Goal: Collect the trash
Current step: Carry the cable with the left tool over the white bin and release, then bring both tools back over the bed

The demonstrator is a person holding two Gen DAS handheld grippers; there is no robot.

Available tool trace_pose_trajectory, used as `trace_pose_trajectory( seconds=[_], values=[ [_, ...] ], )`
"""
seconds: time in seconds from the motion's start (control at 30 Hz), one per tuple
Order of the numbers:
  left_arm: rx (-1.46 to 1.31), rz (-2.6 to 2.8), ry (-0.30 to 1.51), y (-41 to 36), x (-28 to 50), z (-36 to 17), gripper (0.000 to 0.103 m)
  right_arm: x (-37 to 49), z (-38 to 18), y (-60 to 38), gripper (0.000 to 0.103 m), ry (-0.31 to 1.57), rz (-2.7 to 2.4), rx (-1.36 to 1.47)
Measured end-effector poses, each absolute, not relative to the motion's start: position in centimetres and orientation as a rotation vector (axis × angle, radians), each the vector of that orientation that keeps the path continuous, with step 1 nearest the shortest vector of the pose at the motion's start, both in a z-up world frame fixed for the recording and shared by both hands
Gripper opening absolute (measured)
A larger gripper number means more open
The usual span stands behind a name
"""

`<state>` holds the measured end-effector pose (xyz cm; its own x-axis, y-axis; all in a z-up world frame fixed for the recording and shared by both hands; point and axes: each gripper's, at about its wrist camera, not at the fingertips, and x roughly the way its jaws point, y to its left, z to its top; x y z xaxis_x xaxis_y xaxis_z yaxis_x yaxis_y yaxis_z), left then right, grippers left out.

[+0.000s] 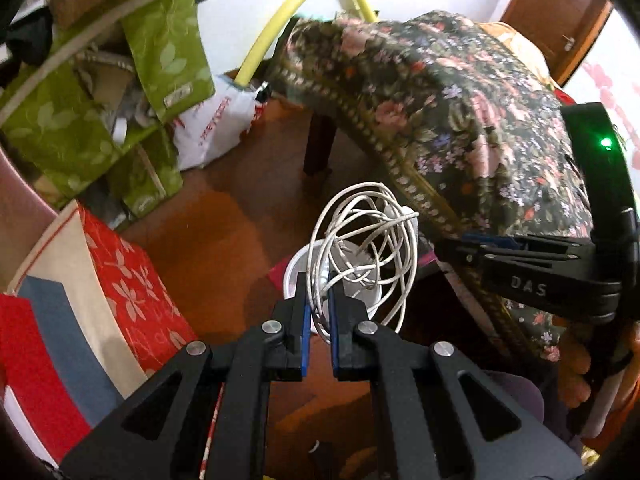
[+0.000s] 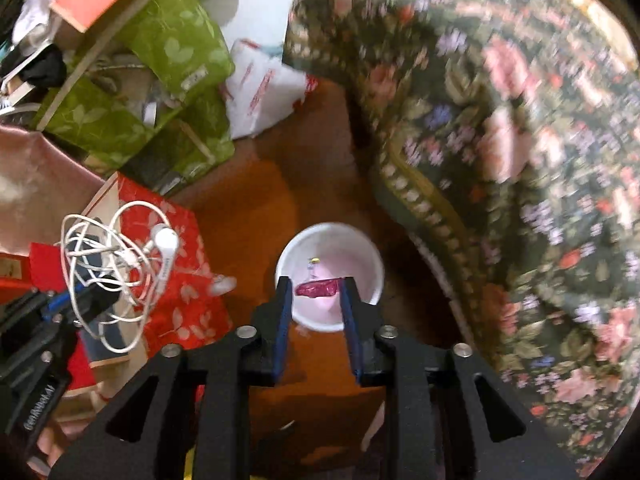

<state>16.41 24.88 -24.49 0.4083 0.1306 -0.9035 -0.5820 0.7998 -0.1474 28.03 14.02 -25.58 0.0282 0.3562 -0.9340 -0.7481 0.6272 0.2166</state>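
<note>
My left gripper (image 1: 318, 292) is shut on a tangled white earphone cable (image 1: 362, 248) and holds it above a white bowl (image 1: 298, 270) on the brown floor. In the right wrist view the same cable (image 2: 116, 268) hangs from the left gripper (image 2: 86, 292) at the left. My right gripper (image 2: 316, 292) is shut on a crumpled dark red wrapper (image 2: 316, 290) and holds it over the white bowl (image 2: 352, 248). A small bit of trash (image 2: 313, 264) lies inside the bowl.
A bed or table draped in dark floral cloth (image 1: 460, 112) fills the right. Green leaf-print bags (image 1: 80, 120), a white plastic bag (image 1: 216, 128) and a red floral box (image 1: 132, 280) crowd the left. A yellow hoop (image 1: 288, 12) leans on the wall.
</note>
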Motion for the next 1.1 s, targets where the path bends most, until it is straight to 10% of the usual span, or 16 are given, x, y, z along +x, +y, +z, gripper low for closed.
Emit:
trace_pose_trajectory(
  seconds=[0.33,0.47,1.1],
  values=[
    [-0.567,0.430,1.109,25.2,19.1,-27.1,0.007,29.3,-24.4,11.8,0.041,1.237,0.872,-0.358],
    [-0.572,0.451,1.155,25.3,20.9,-28.0,0.039,29.4,-22.7,10.4,0.041,1.151,0.852,-0.397],
    [-0.358,0.455,0.815,17.9,17.4,-14.3,0.040,25.3,-12.9,2.8,0.041,0.798,0.817,-0.375]
  ],
)
